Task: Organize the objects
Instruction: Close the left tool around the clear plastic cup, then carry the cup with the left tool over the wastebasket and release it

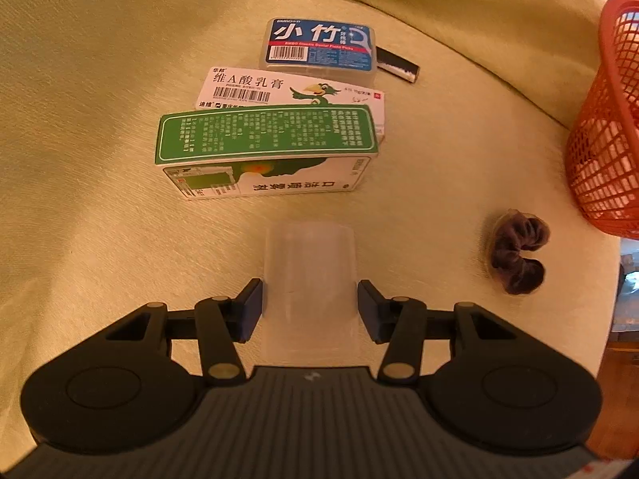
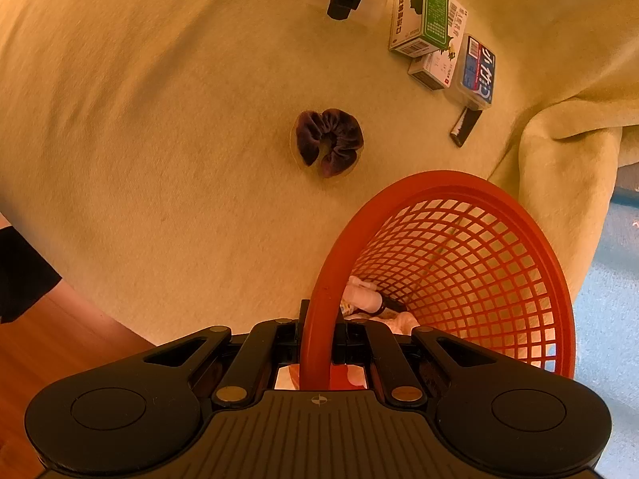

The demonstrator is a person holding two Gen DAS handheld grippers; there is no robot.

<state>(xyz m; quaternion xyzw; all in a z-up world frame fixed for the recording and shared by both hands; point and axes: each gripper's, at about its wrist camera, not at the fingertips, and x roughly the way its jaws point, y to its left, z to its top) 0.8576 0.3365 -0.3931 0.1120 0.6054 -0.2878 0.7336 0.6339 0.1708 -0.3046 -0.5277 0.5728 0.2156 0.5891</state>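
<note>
- We see the desk [image 1: 100, 119] covered with a pale yellow cloth, and everything loose lies on it.
- We hold the orange basket [image 2: 459, 263] by its rim with the right gripper [image 2: 317, 343]; its jaws are clamped narrow on that rim, and a few small items already sit inside.
- The left gripper [image 1: 309, 307] faces a clear plastic cup [image 1: 309, 279]. The cup lies straight ahead, between the jaws, with its long axis running along the fingers, closed end away from us. The jaws stand wide, one pad on each side; the left pad looks close against the wall, the right just beside it. We cannot tell whether they press yet.
- Beyond the cup, in a row going away from us, lie a green box [image 1: 265, 151], a white box [image 1: 295, 94] and a blue floss case [image 1: 319, 46].
- A dark scrunchie [image 1: 517, 255] lies to the right of the cup, between it and the basket.
- We judge the left hand nearer to the cup by far, so closing there and carrying it right towards the basket seems the natural move.
</note>
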